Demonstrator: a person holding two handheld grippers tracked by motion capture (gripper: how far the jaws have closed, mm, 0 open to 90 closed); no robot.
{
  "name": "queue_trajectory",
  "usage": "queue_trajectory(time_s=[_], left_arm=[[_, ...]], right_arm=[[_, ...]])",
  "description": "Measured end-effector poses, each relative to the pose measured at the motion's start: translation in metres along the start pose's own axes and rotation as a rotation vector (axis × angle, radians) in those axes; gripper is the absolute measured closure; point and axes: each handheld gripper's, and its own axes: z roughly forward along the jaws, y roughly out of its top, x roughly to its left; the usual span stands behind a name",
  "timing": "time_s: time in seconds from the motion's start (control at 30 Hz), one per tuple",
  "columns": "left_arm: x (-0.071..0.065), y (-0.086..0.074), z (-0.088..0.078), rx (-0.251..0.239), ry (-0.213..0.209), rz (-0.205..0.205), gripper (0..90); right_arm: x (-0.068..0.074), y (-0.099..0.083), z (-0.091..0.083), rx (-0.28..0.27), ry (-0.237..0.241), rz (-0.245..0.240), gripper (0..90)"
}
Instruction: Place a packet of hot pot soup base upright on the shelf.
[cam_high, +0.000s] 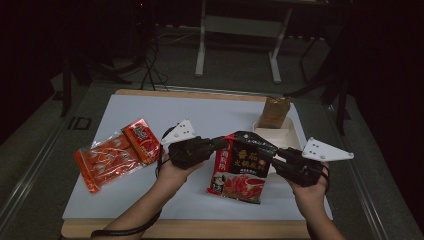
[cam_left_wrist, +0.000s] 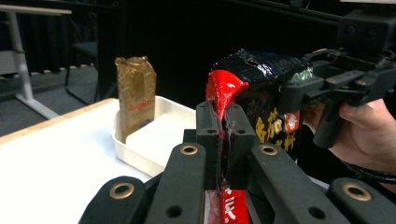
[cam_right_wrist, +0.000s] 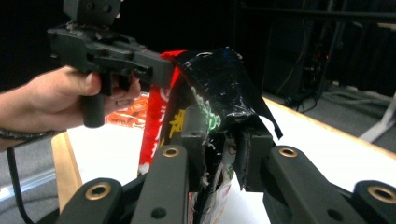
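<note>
the black-and-red pouch hangs above the white table, just in front of the white tray — held at both top corners so it stays spread. left gripper is clamped tight on its left edge. right gripper has its jaws around the right edge, pads on the film. the brown bag stands in the tray; the orange packets lie well apart at left.

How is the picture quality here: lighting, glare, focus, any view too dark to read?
High view: dim, the room beyond the white table nearly black, print on the red-and-black pouch soft. Left gripper view: brighter, glare on the pouch's glossy top, left gripper sharp, brown bag slightly soft. Right gripper view: shiny highlights on the black film, background dark and blurred, right gripper clear.
</note>
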Motion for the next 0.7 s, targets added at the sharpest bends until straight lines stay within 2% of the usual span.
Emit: queue_trajectory(time_s=[0.1, 0.2, 0.3, 0.43, 0.47, 0.53, 0.6, 0.67, 0.7], left_arm=[[-0.001, 0.0, 0.0, 0.012, -0.008, 0.034, 87.2], [0.002, -0.001, 0.001, 0.025, -0.03, 0.036, 86.1], [0.004, -0.001, 0.003, 0.029, -0.033, 0.027, 84.5], [0.004, -0.002, 0.003, 0.009, -0.028, 0.034, 81.2], [0.004, -0.001, 0.003, 0.002, -0.025, 0.039, 78.6], [0.006, 0.001, 0.002, -0.001, -0.029, 0.019, 74.5], [0.008, 0.003, -0.002, -0.007, -0.01, 0.002, 63.3], [0.009, 0.004, -0.006, -0.018, 0.011, 0.004, 56.6], [0.01, 0.004, -0.009, -0.027, 0.008, 0.001, 53.3]], right_arm=[[-0.002, 0.002, 0.0, 0.015, 0.017, -0.014, 77.4], [-0.004, 0.003, -0.002, 0.025, 0.026, 0.007, 77.7], [-0.005, 0.006, -0.003, 0.028, 0.02, 0.017, 77.7], [-0.006, 0.008, -0.004, 0.018, 0.014, 0.025, 77.7], [-0.007, 0.009, -0.005, 0.014, 0.016, 0.024, 77.7], [-0.007, 0.011, -0.006, 0.009, 0.02, 0.025, 77.7], [-0.008, 0.014, -0.007, 0.001, 0.023, 0.024, 77.7], [-0.009, 0.017, -0.009, -0.007, 0.023, 0.022, 77.7], [-0.01, 0.018, -0.01, -0.015, 0.021, 0.023, 77.7]])
